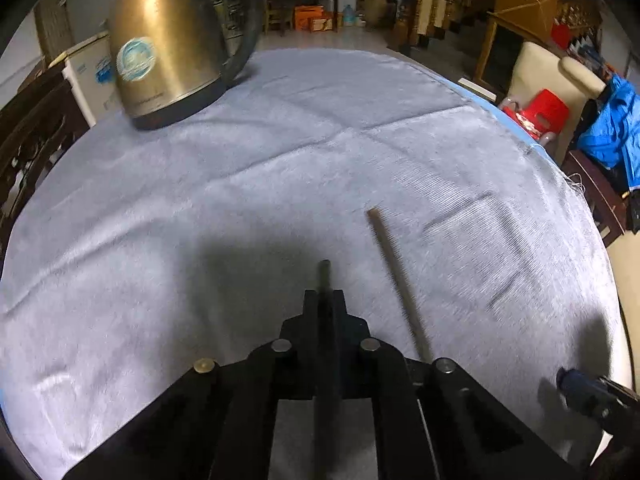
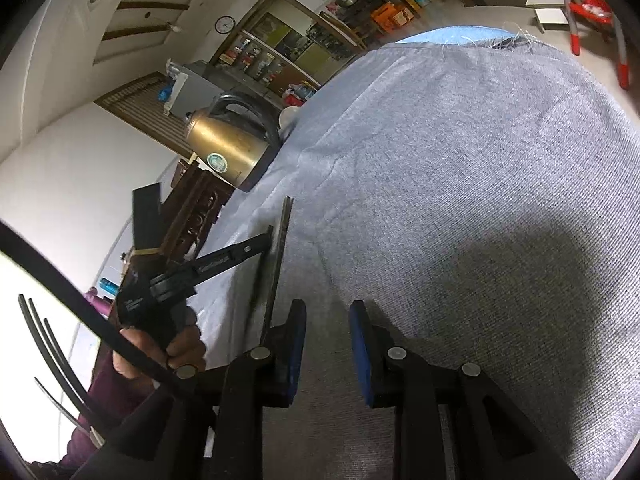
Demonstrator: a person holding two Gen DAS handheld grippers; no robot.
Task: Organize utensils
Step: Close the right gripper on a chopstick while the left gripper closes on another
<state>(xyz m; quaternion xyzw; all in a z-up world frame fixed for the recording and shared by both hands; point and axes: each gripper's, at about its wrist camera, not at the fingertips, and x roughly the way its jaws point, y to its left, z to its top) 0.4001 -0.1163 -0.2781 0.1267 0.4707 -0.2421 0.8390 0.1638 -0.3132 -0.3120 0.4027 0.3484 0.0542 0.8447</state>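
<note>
So the left tongs (image 1: 325, 300) are clamped tight on one dark chopstick (image 1: 324, 276). You can see its tip poking out just past the pinched fingers, over the grey cloth (image 1: 280, 160) that covers the worktop. A second chopstick (image 1: 396, 280), lighter brown, lies flat on the cloth just to the right of the tongs, not touching them, its far end angled up and left in the left wrist view.

From the right wrist camera, the right tongs (image 2: 326, 344) are parted a bit with nothing between the blue pads (image 2: 362, 348), just bare cloth underneath. That same view catches the left tongs off to the left, held by a hand (image 2: 176, 348) in a dark purplish sleeve (image 2: 120, 396), with the sticks running along the cloth near them (the two overlap there, so I honestly can't tell which is which).

As for containers, the only one around is a gold-coloured electric kettle (image 1: 168, 52) with a black handle and base, standing upright at the far left corner of the worktop, well apart from the chopsticks. The lid area is cut off at the top edge, so what's inside is hidden. It has a round bluish sticker on its side.

Cluttered room behind: a red plastic stool (image 1: 540, 112) and a blue jacket (image 1: 616, 128) off to the right.
</note>
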